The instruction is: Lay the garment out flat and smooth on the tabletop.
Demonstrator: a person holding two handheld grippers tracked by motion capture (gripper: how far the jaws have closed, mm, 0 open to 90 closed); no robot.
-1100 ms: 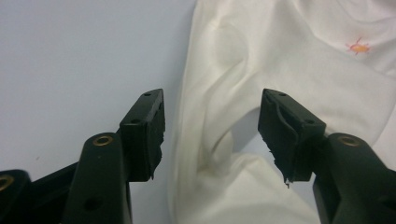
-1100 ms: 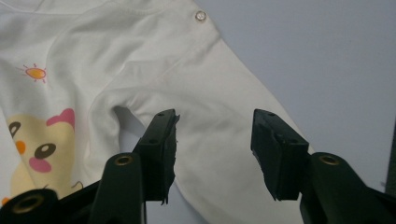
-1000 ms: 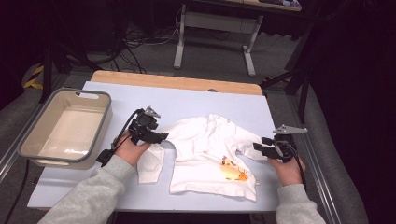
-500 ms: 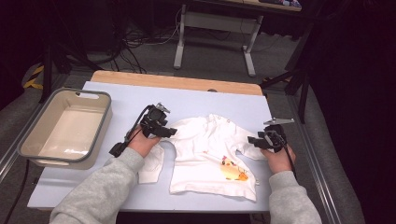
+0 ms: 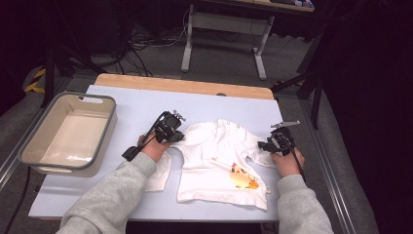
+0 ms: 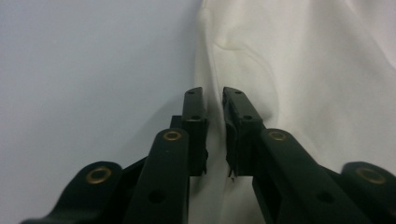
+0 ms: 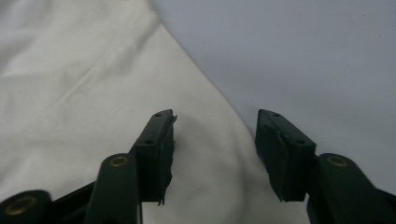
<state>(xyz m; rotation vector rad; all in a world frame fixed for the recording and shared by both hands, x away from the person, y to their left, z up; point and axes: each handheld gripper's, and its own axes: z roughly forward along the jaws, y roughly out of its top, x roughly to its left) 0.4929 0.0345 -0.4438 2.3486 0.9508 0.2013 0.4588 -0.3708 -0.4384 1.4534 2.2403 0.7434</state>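
A small white T-shirt [image 5: 219, 156] with an orange print [image 5: 243, 178] lies spread on the pale blue table [image 5: 136, 105]. My left gripper [image 5: 181, 136] is at the shirt's left shoulder edge. In the left gripper view its jaws [image 6: 213, 93] have just closed, and a fold of the shirt [image 6: 303, 70] is pinched between them. My right gripper [image 5: 262, 145] rests at the right sleeve. In the right gripper view its jaws [image 7: 215, 116] stand apart and have just been closing. The shirt's edge [image 7: 70, 84] lies flat under the gap, and neither pad presses on it.
A grey-rimmed beige bin [image 5: 63, 166] stands on the table at the left. A wooden strip [image 5: 180, 85] runs along the far edge. A white flap of cloth [image 5: 160, 170] lies by the left wrist. Beyond the table are desk legs and cables.
Both hands have moved inward and down onto the shirt, the left to its shoulder and the right to its sleeve. The left gripper's jaws have shut on the fabric.
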